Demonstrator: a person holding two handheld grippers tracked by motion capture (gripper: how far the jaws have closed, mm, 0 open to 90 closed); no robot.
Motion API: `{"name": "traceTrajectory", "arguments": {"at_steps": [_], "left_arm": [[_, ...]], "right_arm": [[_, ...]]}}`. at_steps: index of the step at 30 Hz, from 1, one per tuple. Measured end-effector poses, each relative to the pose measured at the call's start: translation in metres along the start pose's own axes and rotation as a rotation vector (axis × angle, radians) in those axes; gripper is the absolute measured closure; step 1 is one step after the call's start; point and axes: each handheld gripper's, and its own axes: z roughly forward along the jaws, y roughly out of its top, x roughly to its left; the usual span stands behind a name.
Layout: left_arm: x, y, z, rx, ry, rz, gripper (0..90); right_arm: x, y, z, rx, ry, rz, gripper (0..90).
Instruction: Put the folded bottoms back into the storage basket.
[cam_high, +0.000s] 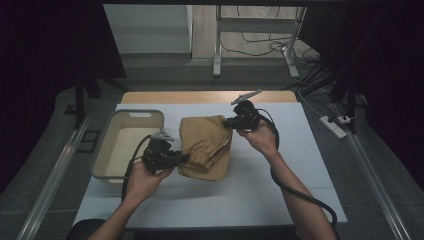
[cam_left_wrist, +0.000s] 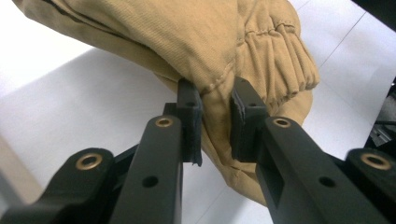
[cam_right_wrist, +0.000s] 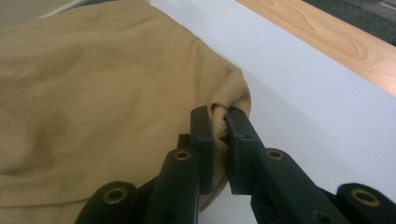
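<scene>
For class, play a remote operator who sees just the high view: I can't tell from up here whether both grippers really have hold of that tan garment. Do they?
Observer: Yes. The left gripper pinches a fold of the tan garment beside its gathered elastic band.
Operator: And the right one?
Observer: The right gripper is shut on a bunched corner of the cloth.
Operator: What lies beyond that corner?
Observer: White table cover, then a wooden edge.

No readable text, labels, brands, numbers or signs anywhere: not on the cloth, bin, bench or tongs.
</scene>
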Motion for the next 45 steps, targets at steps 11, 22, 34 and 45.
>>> {"name": "traceTrajectory", "arguments": {"at_steps": [11, 22, 34, 45], "left_arm": [[0.006, -0.006, -0.021, -0.009, 0.036, 0.016, 75.9], [0.019, -0.018, -0.045, -0.016, 0.069, 0.006, 75.8], [0.035, -0.030, -0.071, -0.037, 0.103, -0.027, 75.8], [0.052, -0.039, -0.093, -0.054, 0.141, -0.049, 75.9]], "right_arm": [[0.013, 0.014, 0.003, -0.025, 0.028, -0.015, 83.2], [0.028, 0.034, 0.018, -0.049, 0.070, -0.022, 83.2], [0.047, 0.060, 0.038, -0.062, 0.104, -0.034, 83.2], [0.059, 0.084, 0.058, -0.083, 0.141, -0.035, 83.2]]}}
